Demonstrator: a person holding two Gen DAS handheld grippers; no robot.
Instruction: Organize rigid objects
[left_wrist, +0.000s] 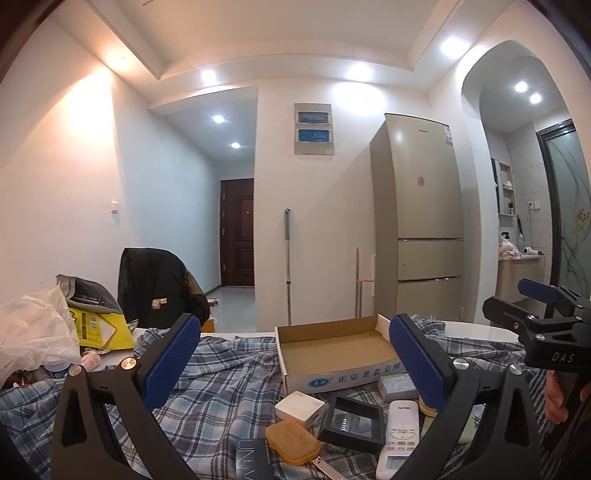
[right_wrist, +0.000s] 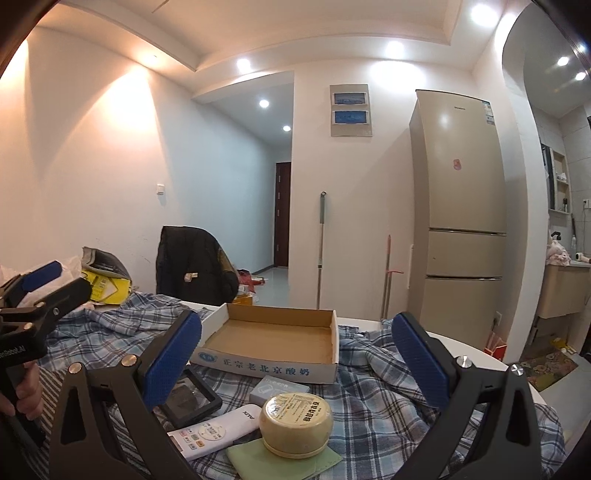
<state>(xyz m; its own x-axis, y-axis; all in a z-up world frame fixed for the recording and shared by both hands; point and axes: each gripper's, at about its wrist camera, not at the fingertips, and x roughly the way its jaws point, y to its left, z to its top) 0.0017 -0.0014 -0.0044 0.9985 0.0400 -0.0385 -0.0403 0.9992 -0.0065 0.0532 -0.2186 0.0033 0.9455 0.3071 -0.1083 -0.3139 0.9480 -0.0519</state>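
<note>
Fingers of both grippers spread apart (nothing held); remote (right_wrist: 214, 432) reads "AUX", cardboard tray (right_wrist: 266, 363) "正宗老北京酸奶".

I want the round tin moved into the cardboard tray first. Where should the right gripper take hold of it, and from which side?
Judging by its pose, grip the round tin across its curved side wall, coming down from above and in front. It stands upright on a green card, the remote is close on its left, and the open right gripper looks wide enough.
</note>
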